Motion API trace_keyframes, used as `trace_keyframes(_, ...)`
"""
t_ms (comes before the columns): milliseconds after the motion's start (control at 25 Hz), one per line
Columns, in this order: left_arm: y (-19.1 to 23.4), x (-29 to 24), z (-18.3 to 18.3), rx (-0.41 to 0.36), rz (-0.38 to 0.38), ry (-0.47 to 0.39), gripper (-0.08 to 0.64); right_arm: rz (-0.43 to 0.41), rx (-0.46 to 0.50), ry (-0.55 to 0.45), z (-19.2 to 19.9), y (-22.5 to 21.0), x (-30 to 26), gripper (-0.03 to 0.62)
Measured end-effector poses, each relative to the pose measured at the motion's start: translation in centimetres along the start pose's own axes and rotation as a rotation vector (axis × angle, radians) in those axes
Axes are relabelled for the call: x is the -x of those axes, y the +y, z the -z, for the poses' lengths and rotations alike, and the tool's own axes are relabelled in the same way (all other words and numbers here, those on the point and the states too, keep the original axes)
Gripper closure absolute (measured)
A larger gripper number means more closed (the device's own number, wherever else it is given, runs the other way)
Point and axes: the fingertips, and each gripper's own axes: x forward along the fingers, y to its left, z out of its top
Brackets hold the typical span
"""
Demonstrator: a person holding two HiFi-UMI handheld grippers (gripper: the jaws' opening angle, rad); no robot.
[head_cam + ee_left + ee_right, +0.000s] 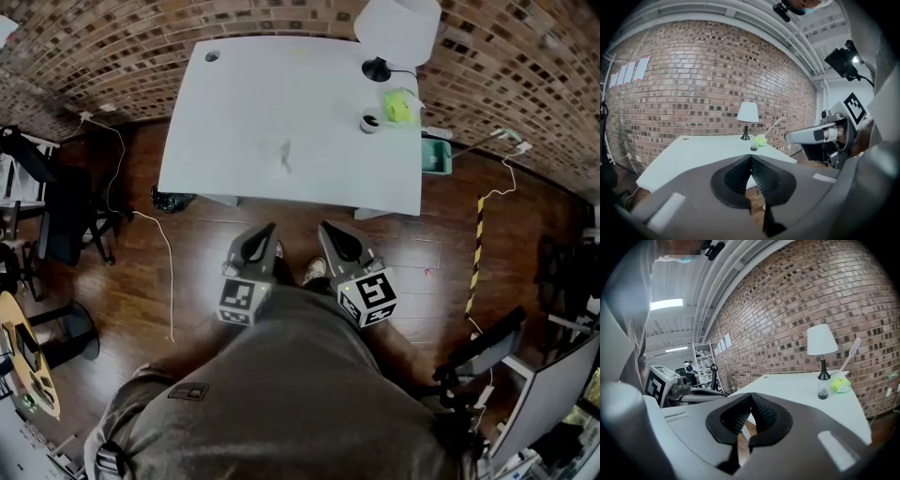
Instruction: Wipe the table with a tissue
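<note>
Standing against brick wall (112, 47), white table (244, 112) shows possibly faint smudges (285, 155).

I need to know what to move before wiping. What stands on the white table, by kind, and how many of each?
On the table:
lamp: 1
small jar: 1
yellow-green object: 1
Total: 3

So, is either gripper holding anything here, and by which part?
Nothing is held. The left gripper and the right gripper both have their jaws together and empty, short of the table.
</note>
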Motion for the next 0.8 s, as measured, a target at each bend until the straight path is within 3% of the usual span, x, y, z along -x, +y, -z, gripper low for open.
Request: trace_keyframes(800, 0.4, 1.0, -1.8, 0.008, 0.056, -0.034, 0.558, 0.040, 0.023, -0.042, -1.6, 2.7, 0.8, 0.581)
